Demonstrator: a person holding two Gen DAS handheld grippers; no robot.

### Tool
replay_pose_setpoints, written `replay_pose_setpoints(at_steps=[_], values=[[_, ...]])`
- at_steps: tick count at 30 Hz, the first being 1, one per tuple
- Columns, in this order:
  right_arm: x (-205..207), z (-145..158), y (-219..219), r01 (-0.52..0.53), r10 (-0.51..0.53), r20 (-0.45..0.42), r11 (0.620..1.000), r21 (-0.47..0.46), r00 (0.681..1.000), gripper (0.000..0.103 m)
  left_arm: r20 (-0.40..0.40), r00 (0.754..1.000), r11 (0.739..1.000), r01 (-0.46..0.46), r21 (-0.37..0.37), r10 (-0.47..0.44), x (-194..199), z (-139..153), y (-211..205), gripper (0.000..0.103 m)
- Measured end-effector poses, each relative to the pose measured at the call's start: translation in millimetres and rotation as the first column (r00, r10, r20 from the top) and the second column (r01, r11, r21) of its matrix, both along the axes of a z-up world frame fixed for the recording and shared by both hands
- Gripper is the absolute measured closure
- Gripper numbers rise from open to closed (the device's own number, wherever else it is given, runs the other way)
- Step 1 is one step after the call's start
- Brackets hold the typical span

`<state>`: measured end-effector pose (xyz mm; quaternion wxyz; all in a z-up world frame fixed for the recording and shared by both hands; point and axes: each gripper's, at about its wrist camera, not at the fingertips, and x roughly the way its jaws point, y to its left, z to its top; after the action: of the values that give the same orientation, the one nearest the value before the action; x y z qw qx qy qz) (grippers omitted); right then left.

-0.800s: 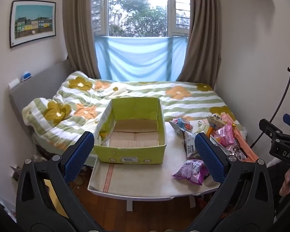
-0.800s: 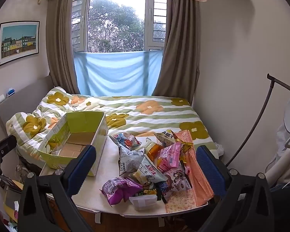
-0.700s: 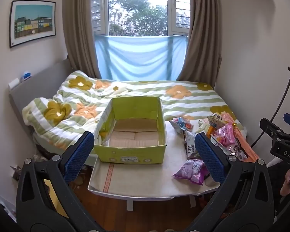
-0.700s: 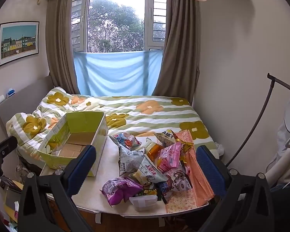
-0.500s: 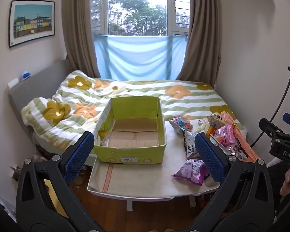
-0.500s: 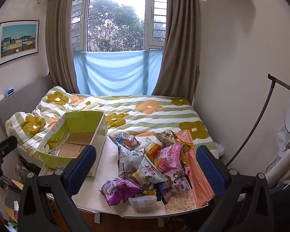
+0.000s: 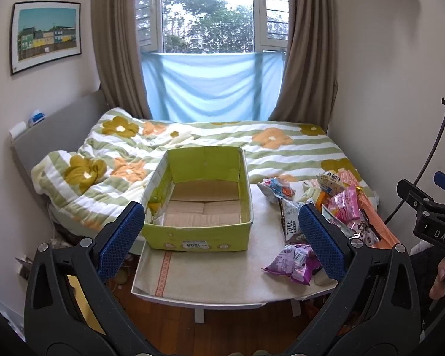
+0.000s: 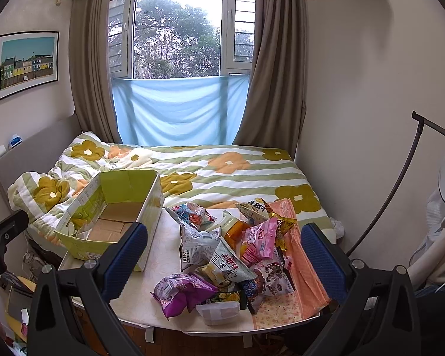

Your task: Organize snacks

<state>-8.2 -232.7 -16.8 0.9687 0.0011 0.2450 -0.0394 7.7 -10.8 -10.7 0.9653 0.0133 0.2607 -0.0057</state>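
Right wrist: snack pile [image 8: 231, 255] lies beyond the spread, empty right gripper [image 8: 222, 255] — untouched.

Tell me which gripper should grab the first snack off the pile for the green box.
Right. The right gripper is open and faces the snack pile, with the purple packet nearest. The left gripper, also open, faces the empty green box.

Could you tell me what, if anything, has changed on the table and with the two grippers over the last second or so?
Nothing has visibly changed. The left gripper and right gripper are both open and empty as before, held back from the white table. The green cardboard box holds no snacks, and the purple snack bag lies where it did at the near edge of the pile of packets.
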Motion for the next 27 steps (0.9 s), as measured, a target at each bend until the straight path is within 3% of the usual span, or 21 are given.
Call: replay_pose_setpoints(at_steps=[10, 27], values=[[2.2, -3.0, -1.5, 0.003, -0.003, -0.005, 1.0, 0.0, 1.0, 0.0, 0.064, 0.998, 1.0, 0.018, 0.005, -0.018, -2.9, 5.7, -0.5, 0.0], [2.6, -1.7, -2.3, 0.003, -0.003, -0.004, 1.0, 0.002, 1.0, 0.0, 0.013, 1.0, 1.0, 0.018, 0.01, -0.018, -4.1, 7.8, 0.6, 0.0]])
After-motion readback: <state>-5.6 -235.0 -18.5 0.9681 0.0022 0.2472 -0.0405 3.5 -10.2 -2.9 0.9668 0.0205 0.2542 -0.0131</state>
